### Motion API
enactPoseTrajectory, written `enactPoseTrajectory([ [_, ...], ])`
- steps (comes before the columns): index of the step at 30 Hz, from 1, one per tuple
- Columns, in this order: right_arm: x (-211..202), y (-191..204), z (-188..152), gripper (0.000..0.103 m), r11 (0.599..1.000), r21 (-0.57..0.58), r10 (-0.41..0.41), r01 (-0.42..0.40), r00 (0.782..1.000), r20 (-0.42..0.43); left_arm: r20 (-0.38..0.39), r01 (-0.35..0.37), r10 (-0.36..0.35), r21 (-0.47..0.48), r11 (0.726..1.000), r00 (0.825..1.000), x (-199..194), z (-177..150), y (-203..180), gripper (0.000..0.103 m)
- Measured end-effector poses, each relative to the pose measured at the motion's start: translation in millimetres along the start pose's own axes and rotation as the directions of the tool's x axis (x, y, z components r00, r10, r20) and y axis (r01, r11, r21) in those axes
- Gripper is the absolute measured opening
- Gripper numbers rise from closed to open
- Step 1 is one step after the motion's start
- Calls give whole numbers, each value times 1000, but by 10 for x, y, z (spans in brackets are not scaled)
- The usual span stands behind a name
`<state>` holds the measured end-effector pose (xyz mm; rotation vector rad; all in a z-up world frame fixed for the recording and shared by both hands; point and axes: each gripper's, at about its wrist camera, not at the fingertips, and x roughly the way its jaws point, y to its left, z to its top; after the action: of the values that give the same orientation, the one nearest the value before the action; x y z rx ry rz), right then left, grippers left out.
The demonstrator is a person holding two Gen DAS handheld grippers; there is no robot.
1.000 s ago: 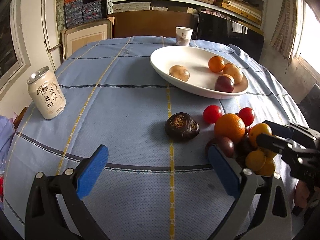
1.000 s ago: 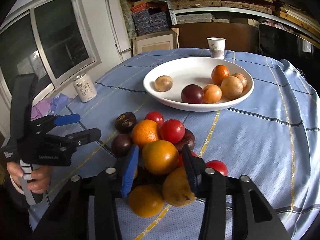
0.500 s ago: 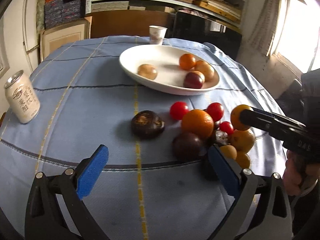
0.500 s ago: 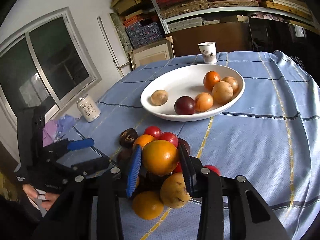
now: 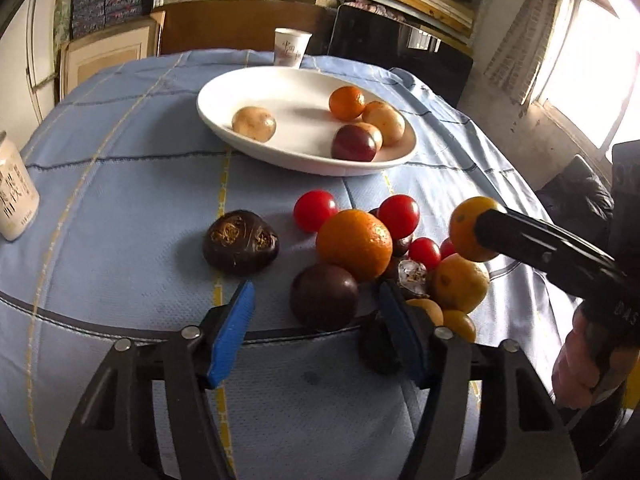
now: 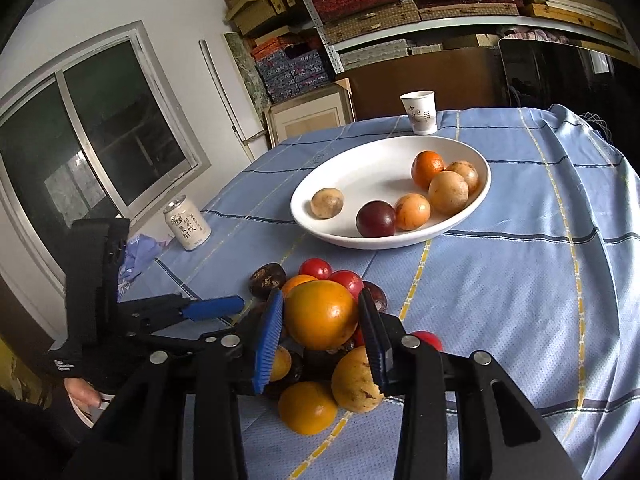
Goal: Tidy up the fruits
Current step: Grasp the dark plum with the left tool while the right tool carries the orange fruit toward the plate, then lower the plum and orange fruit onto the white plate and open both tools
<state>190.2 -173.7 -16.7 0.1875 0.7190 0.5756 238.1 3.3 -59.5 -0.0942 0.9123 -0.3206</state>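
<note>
My right gripper [image 6: 320,320] is shut on an orange [image 6: 321,315] and holds it above a pile of loose fruit [image 6: 332,376] on the blue tablecloth; the held orange also shows in the left wrist view [image 5: 470,229]. My left gripper [image 5: 316,320] is open, its blue pads on either side of a dark purple fruit [image 5: 323,296]. A large orange [image 5: 354,244], red tomatoes [image 5: 315,210] and a dark brown fruit [image 5: 240,241] lie nearby. A white plate [image 5: 224,92] [image 6: 360,160] beyond the pile holds several fruits.
A drink can [image 5: 14,192] [image 6: 187,222] stands at the table's left edge. A paper cup [image 5: 292,47] [image 6: 418,112] stands behind the plate. Shelves of boxes [image 6: 400,4] and a window [image 6: 80,140] lie beyond the table.
My right gripper has lifted the orange up off the pile. My left gripper has narrowed its opening and moved right toward the dark purple fruit.
</note>
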Motion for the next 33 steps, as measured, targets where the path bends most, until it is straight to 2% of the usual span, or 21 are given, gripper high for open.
enactPoseTrajectory([
  [3, -16, -3, 8, 39, 1000, 6, 12, -12, 1000, 3, -27, 18, -19, -28, 999, 999, 65, 6, 40, 51],
  [8, -27, 2, 6, 39, 1000, 4, 8, -8, 1000, 3, -38, 36, -39, -57, 998, 999, 104, 12, 76, 45],
  [10, -28, 1, 6, 39, 1000, 5, 9, -9, 1000, 3, -44, 53, -56, -52, 997, 997, 119, 9, 51, 36],
  [20, -11, -20, -15, 39, 1000, 7, -18, 18, 1000, 5, -21, 41, -42, -62, 997, 999, 36, -20, 64, 35],
  [25, -16, -19, 10, 39, 1000, -2, -3, 3, 1000, 22, 62, 24, -22, -25, 999, 998, -176, -11, -6, 35],
  [30, 37, -154, 269, 39, 997, 73, 35, -39, 998, 53, 118, 45, -45, 0, 999, 992, -324, 304, -15, 35],
  [33, 187, -250, 523, 39, 996, 88, 3, -9, 997, 73, 140, 42, -43, 6, 999, 989, -244, 676, 8, 35],
])
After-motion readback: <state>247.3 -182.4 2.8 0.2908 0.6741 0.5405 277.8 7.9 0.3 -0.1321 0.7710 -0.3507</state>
